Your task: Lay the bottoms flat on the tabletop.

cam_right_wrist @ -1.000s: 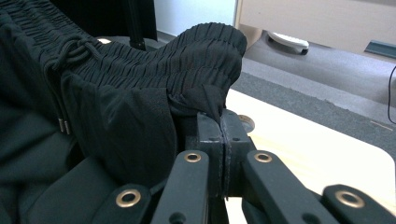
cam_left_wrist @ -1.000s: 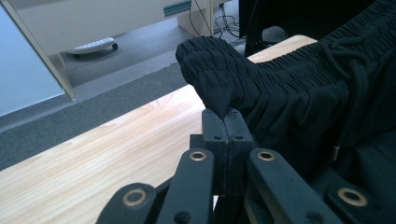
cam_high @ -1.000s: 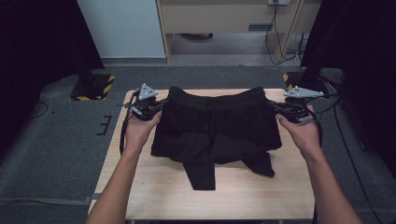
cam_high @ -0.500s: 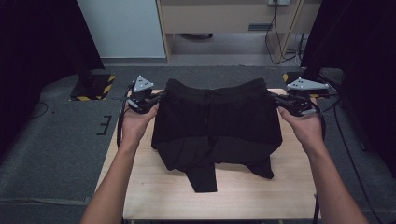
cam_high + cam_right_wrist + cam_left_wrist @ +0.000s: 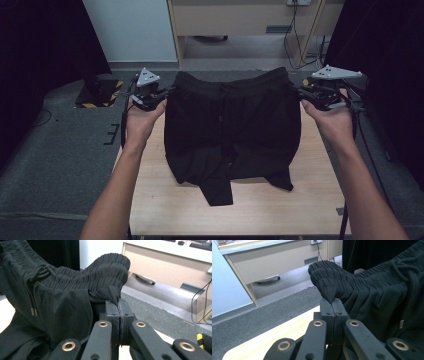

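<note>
Your left gripper [image 5: 333, 305] has its jaws clamped on one corner of the elastic waistband of the black shorts [image 5: 232, 125]; your right gripper [image 5: 119, 305] pinches the opposite corner in the same way. Since a second ago both hands have risen, so the waistband now hangs stretched between them above the far edge of the tabletop [image 5: 280, 210], while the leg hems trail on the wood. Judged from this, the garment is being lifted for spreading or folding.

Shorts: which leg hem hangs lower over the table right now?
On the black shorts, the leg end near the middle, slightly toward the left gripper, reaches furthest toward the person. The other end, on the right gripper's side, stops shorter.
</note>
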### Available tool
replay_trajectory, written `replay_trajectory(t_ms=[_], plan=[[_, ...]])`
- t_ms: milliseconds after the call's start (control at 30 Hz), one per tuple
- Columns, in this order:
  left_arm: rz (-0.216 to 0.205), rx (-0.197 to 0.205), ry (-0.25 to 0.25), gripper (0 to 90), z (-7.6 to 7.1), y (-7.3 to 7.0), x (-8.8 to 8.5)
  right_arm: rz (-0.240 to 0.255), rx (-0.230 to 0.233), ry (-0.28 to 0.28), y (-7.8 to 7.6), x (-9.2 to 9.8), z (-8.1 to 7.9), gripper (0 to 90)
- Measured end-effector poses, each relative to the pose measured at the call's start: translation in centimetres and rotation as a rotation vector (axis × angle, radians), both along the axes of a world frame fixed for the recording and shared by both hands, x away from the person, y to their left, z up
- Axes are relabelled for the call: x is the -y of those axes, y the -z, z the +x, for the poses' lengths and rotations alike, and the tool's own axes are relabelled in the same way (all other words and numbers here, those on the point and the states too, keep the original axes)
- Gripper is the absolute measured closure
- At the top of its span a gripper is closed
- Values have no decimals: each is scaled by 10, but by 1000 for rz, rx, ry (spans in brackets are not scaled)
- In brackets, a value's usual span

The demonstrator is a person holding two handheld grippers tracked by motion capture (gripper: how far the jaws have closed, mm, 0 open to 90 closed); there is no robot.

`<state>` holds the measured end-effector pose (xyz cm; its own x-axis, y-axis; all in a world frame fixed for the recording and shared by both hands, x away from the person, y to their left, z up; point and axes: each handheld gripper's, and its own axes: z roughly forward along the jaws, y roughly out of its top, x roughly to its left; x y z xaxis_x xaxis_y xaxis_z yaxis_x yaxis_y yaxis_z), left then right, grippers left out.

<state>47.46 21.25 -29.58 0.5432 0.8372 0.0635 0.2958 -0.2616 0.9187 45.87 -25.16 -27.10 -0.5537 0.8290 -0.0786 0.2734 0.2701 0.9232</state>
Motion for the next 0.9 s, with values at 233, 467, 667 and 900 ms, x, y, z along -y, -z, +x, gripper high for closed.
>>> replay_trajectory(t_ms=[233, 467, 667, 900], plan=[[-7, 3, -2, 895, 0, -3, -3, -12, 9, -1, -7, -2, 0, 891], [0, 8, -2, 895, 2, -9, -3, -6, -4, 8, 1, 0, 3, 891], [9, 16, -5, 895, -1, -17, -5, 18, -10, 14, 9, 0, 5, 891], [30, 20, -8, 895, 1, -16, -8, 38, -21, 9, 20, -1, 9, 891]])
